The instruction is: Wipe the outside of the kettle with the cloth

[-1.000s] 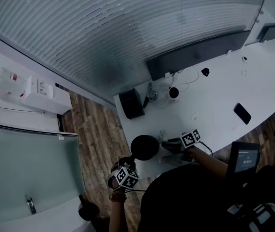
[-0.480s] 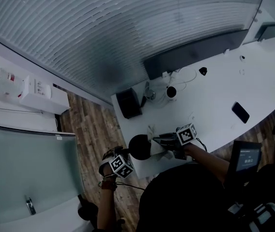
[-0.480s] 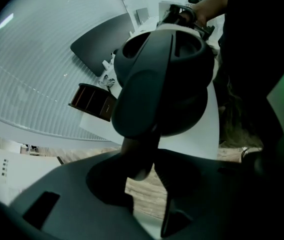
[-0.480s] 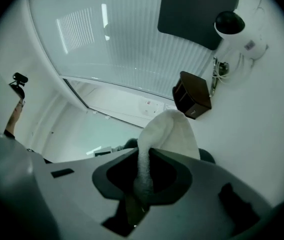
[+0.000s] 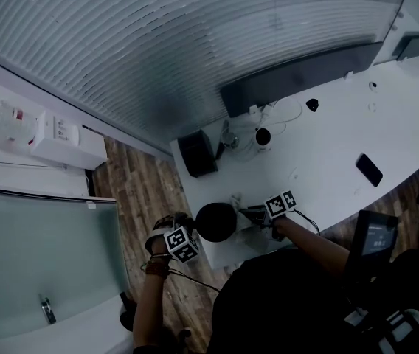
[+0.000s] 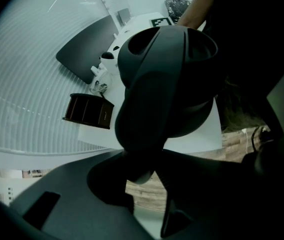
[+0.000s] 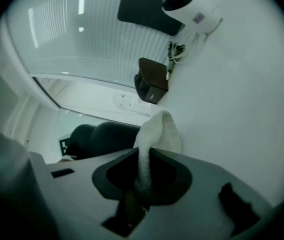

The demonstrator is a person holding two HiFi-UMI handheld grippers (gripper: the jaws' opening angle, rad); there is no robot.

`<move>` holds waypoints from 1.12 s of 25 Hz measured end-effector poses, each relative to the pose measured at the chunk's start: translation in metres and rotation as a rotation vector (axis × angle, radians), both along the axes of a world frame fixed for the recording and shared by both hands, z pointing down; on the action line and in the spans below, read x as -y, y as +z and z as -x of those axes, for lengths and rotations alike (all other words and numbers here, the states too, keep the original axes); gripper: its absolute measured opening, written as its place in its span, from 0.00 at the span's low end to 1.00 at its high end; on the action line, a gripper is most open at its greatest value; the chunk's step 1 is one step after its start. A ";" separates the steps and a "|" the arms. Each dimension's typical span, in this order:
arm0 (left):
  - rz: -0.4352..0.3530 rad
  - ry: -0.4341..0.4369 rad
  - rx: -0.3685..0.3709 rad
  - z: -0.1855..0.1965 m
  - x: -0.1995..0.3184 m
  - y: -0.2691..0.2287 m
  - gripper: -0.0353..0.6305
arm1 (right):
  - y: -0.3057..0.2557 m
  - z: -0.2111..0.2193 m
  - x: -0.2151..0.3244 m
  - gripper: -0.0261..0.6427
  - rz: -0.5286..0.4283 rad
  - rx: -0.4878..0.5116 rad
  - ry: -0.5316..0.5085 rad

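While left gripper fingers clamp kettle handle, right gripper fingers pinch cloth — cloth just beside kettle.

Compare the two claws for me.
The left claw grips the dark kettle by its handle; the right claw pinches a white cloth. The left claw hangs off the table edge, over the floor; the right claw is over the table. Both are shut on something, flanking the kettle.
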State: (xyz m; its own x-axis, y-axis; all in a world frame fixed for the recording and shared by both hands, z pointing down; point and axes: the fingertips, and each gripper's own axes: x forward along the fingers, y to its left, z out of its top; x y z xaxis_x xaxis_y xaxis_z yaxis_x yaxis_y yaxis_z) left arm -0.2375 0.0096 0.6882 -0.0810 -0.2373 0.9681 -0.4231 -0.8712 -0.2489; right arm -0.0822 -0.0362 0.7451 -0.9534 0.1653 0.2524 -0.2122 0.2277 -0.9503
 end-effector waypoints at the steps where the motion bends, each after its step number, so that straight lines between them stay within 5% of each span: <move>1: 0.005 0.031 0.003 0.000 0.001 0.001 0.27 | 0.011 -0.001 -0.002 0.12 0.019 -0.033 0.006; 6: 0.012 0.131 0.001 -0.006 0.007 0.000 0.27 | 0.043 -0.006 -0.014 0.12 -0.008 -0.139 -0.056; 11: 0.013 0.245 -0.038 -0.011 0.005 0.001 0.27 | -0.040 -0.034 0.022 0.12 -0.043 0.135 0.108; 17: 0.051 0.361 0.038 -0.017 0.014 0.014 0.26 | -0.154 0.003 0.013 0.12 -0.250 0.381 -0.125; 24: 0.062 0.424 0.020 -0.021 0.026 0.013 0.25 | -0.121 0.037 0.021 0.12 -0.320 0.178 -0.213; 28: 0.067 0.429 -0.005 -0.023 0.027 0.012 0.24 | -0.086 0.031 0.035 0.12 -0.228 0.124 -0.128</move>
